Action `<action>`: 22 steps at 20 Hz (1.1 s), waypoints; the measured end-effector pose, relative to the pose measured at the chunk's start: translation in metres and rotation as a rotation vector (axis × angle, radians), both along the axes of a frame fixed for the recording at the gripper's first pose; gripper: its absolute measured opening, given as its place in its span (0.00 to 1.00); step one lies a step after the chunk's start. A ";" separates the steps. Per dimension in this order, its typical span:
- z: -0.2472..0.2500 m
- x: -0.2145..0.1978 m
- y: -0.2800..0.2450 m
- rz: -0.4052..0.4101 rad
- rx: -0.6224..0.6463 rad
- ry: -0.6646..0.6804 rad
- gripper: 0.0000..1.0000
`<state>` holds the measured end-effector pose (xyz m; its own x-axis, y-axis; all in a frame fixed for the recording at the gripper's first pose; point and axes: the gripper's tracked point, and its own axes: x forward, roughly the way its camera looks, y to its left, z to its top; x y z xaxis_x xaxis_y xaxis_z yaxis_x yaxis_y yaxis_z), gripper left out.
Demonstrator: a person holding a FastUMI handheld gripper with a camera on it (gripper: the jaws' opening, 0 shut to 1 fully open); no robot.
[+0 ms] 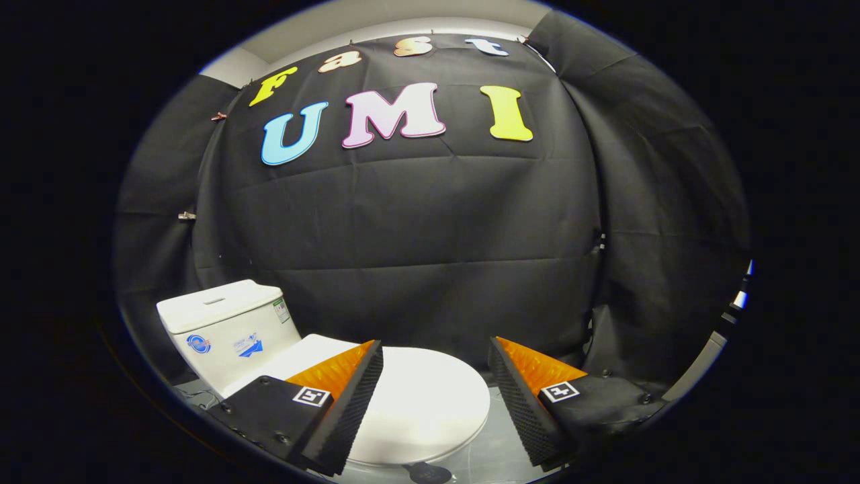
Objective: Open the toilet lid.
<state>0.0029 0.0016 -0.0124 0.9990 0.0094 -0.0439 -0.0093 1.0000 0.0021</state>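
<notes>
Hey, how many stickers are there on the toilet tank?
3 on the toilet tank: a round sticker on its front, a second sticker beside that, and a third sticker on its side near the top. Others may be hidden. The gripper fingers are open.

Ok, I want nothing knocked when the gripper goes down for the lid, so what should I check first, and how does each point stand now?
1. Toilet lid down, closed: ok.
2. Gripper open, fingers spread wide, nothing between them but the lid below: ok.
3. Fingers touching the lid: cannot tell; they seem to hover above it.
4. Lid's front rim within reach, just under the fingertips: ok.
5. Tank behind the lid, apart from the fingers: ok.
6. Room for the lid to swing up against the tank: cannot tell.
</notes>
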 end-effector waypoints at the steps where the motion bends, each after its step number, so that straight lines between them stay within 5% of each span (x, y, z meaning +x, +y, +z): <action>1: 0.001 0.000 0.000 0.001 0.001 -0.001 0.98; 13: 0.007 0.003 0.000 0.042 0.018 0.040 0.98; 22: -0.068 -0.016 -0.041 0.033 0.072 0.235 0.98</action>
<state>-0.0128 -0.0397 -0.0802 0.9605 0.0537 -0.2731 -0.0332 0.9963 0.0791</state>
